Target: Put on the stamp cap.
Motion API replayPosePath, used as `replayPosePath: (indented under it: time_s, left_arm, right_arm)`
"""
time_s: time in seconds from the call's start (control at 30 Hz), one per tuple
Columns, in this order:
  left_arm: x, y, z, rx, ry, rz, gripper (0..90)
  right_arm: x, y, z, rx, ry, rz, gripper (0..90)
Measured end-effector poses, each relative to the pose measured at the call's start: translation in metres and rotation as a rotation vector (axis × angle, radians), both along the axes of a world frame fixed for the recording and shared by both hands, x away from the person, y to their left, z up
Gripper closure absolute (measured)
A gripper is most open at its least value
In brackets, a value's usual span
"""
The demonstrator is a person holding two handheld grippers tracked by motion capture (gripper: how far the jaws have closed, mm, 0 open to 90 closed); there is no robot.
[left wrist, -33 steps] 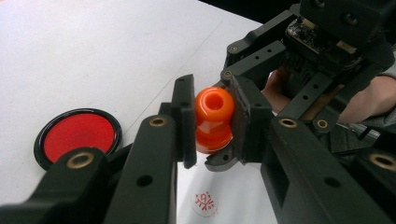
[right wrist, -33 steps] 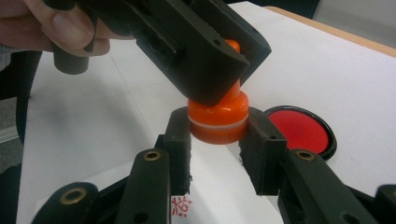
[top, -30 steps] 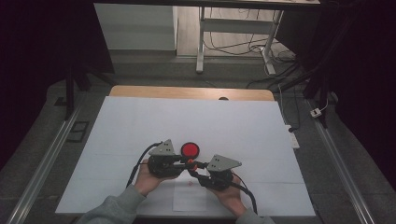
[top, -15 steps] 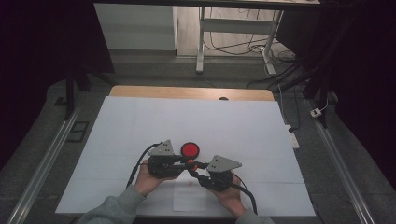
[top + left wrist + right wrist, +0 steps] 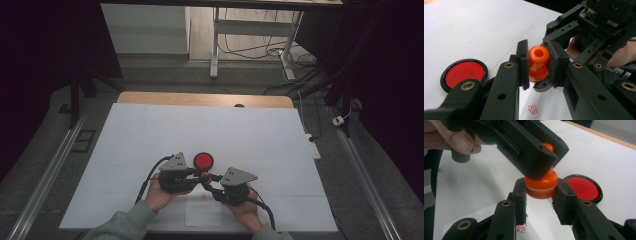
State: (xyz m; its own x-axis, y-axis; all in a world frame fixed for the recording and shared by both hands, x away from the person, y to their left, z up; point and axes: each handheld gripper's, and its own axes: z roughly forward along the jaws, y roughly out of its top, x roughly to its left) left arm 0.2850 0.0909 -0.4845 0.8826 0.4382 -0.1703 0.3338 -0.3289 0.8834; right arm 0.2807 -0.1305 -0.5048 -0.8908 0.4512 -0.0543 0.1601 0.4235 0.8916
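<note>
Nothing has shifted: my left gripper (image 5: pixel 537 65) and right gripper (image 5: pixel 540 195) both stay clenched on the orange stamp (image 5: pixel 538 63), cap not yet separated

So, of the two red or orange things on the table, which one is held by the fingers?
The orange stamp, clamped by both grippers. The round red ink pad lies flat on the white table beside them, untouched.

No readable words, numbers or brand names anywhere. One sign: a small red stamped mark (image 5: pixel 533 110) on the white paper (image 5: pixel 474 32), just below the left tongs (image 5: pixel 537 65), its pattern too fine to make out. Part of it (image 5: pixel 521 229) shows under the right tongs (image 5: pixel 540 195).
</note>
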Motion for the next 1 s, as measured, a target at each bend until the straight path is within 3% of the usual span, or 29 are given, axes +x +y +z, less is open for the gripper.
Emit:
replayPosePath:
  time_s: [0.17, 0.3, 0.53, 0.7, 1.0]
  left_arm:
    - [-0.003, -0.003, -0.0034, 0.017, -0.022, 0.015, 73.0]
    - [-0.0028, -0.0035, -0.0057, 0.017, -0.014, 0.017, 73.0]
    - [-0.004, -0.0044, -0.0053, 0.021, -0.026, 0.023, 73.0]
    - [-0.0002, -0.0014, -0.0024, 0.004, 0.002, 0.009, 72.7]
    - [0.0013, 0.0001, -0.0014, 0.0, 0.01, 0.002, 72.6]
  right_arm:
    - [-0.001, 0.0018, -0.001, -0.027, -0.007, -0.007, 64.7]
    - [-0.0014, 0.0032, -0.0014, -0.066, -0.019, -0.004, 64.6]
    - [-0.0007, 0.0026, -0.0011, -0.067, -0.015, -0.003, 64.5]
    - [-0.0002, 0.002, 0.0001, -0.051, -0.019, 0.001, 64.3]
    - [0.0009, 0.0016, -0.0003, -0.033, -0.007, 0.01, 63.8]
